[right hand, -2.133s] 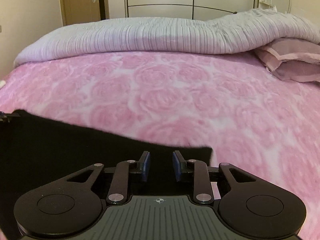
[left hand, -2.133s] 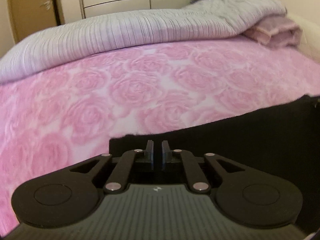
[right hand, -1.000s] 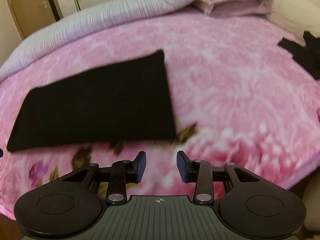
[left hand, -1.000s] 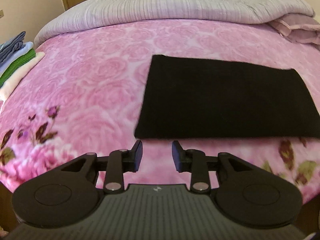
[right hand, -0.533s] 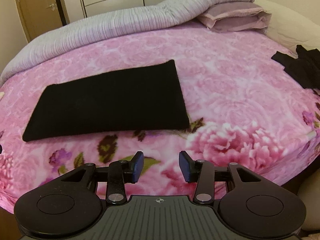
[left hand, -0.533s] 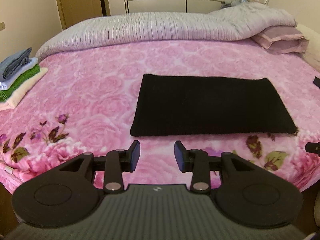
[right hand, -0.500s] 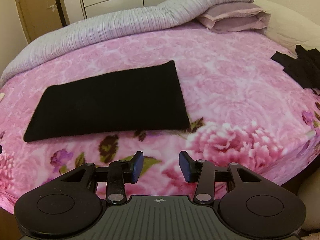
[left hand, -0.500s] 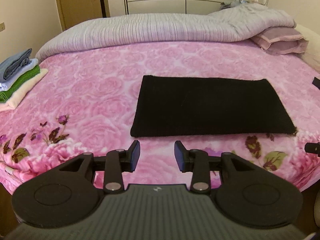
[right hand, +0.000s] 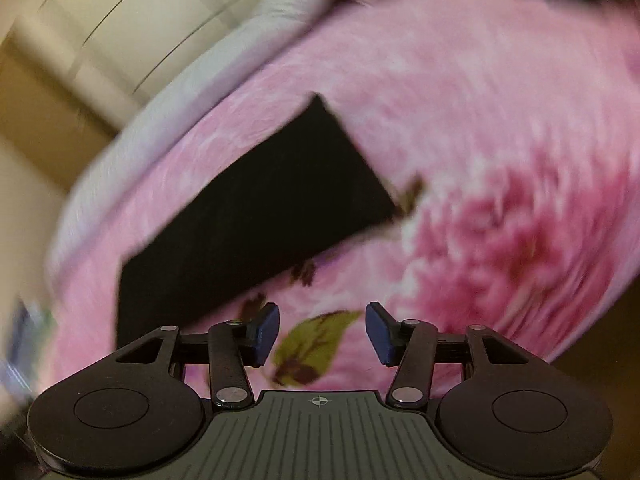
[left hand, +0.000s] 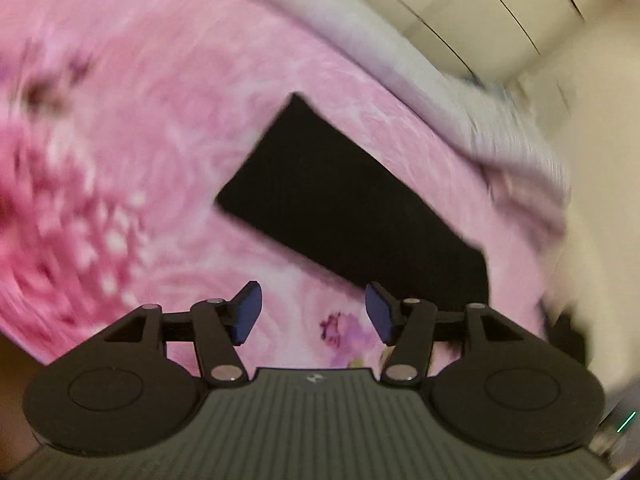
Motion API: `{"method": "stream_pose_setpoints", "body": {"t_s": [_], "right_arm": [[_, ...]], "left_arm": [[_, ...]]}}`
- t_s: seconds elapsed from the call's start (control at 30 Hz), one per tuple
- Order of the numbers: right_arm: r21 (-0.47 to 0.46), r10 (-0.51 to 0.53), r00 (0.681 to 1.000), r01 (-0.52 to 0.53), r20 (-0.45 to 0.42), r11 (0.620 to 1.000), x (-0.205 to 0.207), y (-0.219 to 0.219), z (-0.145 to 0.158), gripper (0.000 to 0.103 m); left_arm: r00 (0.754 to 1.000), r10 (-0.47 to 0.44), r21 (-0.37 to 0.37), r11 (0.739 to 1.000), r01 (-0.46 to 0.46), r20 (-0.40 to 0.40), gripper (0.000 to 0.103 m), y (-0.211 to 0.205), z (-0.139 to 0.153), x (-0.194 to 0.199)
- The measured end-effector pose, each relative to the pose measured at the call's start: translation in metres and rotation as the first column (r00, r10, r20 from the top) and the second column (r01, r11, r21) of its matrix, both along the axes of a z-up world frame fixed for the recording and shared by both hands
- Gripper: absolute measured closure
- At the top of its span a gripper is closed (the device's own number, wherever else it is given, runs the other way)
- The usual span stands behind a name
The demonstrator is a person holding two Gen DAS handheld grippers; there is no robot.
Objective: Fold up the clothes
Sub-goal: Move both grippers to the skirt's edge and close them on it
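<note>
Black folded cloth [left hand: 344,208], one; two claws gape empty.

- Folded black garment [left hand: 344,208]: matt dark cloth showing no sheen or weave, at about 12 o'clock from both grippers.
- Pink rose blanket [left hand: 132,128]: soft, fleecy-looking cloth with a printed floral pattern, blurred.
- Grey duvet [right hand: 168,96]: ribbed cloth, matt, at 10 o'clock in the right wrist view.
- Left gripper [left hand: 312,314]: matt black plastic links, shiny metal pivot pins, blue pads [left hand: 248,312] with a smooth dull finish.
- Right gripper [right hand: 322,334]: same matt plastic, ridged grey housing.
- Wardrobe doors [left hand: 492,4]: smooth, pale, faintly glossy panels.
</note>
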State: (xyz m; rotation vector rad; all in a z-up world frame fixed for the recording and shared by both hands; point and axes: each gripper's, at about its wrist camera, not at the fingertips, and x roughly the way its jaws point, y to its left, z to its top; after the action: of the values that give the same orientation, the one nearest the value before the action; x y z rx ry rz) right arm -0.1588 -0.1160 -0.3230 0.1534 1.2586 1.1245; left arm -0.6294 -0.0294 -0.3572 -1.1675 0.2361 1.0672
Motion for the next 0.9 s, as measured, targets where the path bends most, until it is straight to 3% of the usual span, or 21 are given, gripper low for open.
{"method": "stream_pose_setpoints", "body": {"t_s": [0.1,0.2,0.37,0.53,0.57,0.6,0.67,0.9], "right_arm": [[0.038,-0.117,0.970,0.127,-0.212,0.991,0.022,0.003,-0.022,0.049],[0.043,-0.188,0.938,0.209,-0.292,0.977,0.033,0.012,-0.035,0.049],[0.035,-0.267,0.893,0.299,-0.362,0.954,0.042,0.035,-0.050,0.049],[0.054,-0.295,0.896,0.330,-0.331,0.942,0.041,0.057,-0.057,0.050],[0.057,-0.299,0.901,0.333,-0.315,0.941,0.040,0.060,-0.058,0.064],[0.060,-0.303,0.905,0.335,-0.299,0.940,0.039,0.064,-0.059,0.074],[0.061,-0.303,0.903,0.336,-0.303,0.940,0.040,0.064,-0.062,0.079],[0.092,-0.237,0.948,0.260,-0.211,0.961,0.047,0.058,-0.037,0.094]], "left_arm": [[0.989,0.095,-0.057,0.994,-0.090,0.109,0.050,0.017,-0.021,-0.009],[0.962,0.192,-0.123,0.978,-0.170,0.194,0.050,0.033,-0.042,-0.013],[0.929,0.288,-0.200,0.949,-0.245,0.231,0.049,0.060,-0.068,-0.010],[0.928,0.300,-0.164,0.949,-0.269,0.219,0.050,0.076,-0.068,0.005],[0.930,0.304,-0.159,0.948,-0.275,0.205,0.057,0.079,-0.069,0.007],[0.933,0.308,-0.154,0.947,-0.282,0.186,0.076,0.081,-0.069,0.009],[0.950,0.285,-0.111,0.956,-0.272,0.127,0.092,0.083,-0.066,0.011],[0.975,0.221,0.051,0.974,-0.222,0.032,0.096,0.053,-0.035,0.018]]}}
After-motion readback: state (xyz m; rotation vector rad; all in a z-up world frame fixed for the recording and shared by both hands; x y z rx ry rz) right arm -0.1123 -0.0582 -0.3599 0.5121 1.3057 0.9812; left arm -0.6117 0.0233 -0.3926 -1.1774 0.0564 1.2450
